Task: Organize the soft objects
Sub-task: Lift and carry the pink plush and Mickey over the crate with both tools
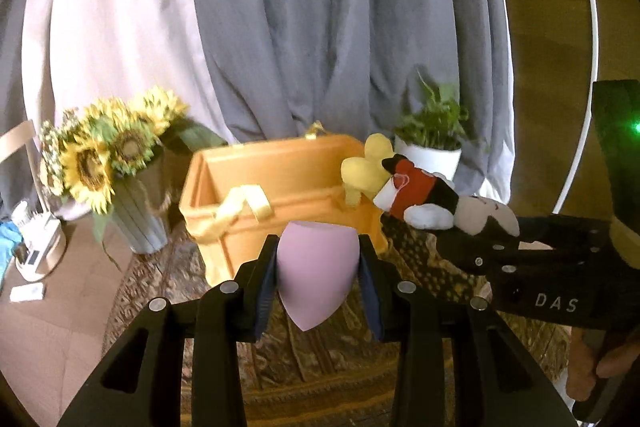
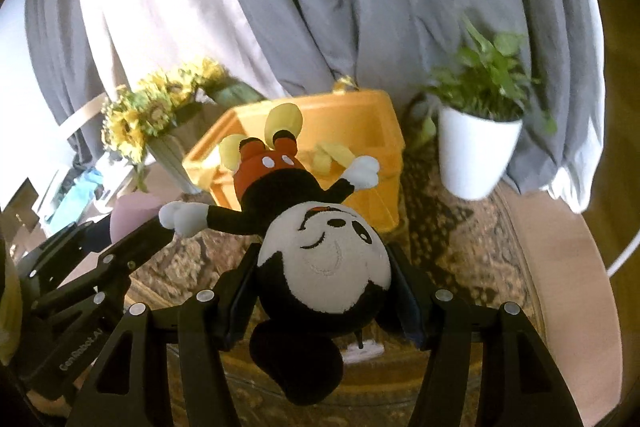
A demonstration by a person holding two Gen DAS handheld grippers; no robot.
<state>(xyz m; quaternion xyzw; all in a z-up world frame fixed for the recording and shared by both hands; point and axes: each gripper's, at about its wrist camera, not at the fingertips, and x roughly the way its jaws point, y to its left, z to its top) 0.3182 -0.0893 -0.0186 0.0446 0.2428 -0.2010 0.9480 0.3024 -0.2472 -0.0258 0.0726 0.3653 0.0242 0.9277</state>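
Note:
My left gripper point(image 1: 318, 267) is shut on a pink egg-shaped sponge point(image 1: 316, 267) and holds it above the patterned cloth, just in front of the open orange box point(image 1: 276, 187). My right gripper point(image 2: 324, 275) is shut on the head of a Mickey Mouse plush point(image 2: 320, 259); its body and yellow shoes point toward the orange box point(image 2: 360, 131). In the left wrist view the plush point(image 1: 420, 195) and right gripper point(image 1: 480, 231) hover at the box's right corner. The pink sponge point(image 2: 132, 215) and left gripper point(image 2: 116, 231) show at the left of the right wrist view.
A vase of sunflowers point(image 1: 116, 163) stands left of the box, a white potted plant point(image 2: 476, 147) to its right. Grey and white curtains point(image 1: 320, 27) hang behind. A white lamp base point(image 1: 36, 247) sits far left. A patterned cloth point(image 1: 320, 347) covers the table.

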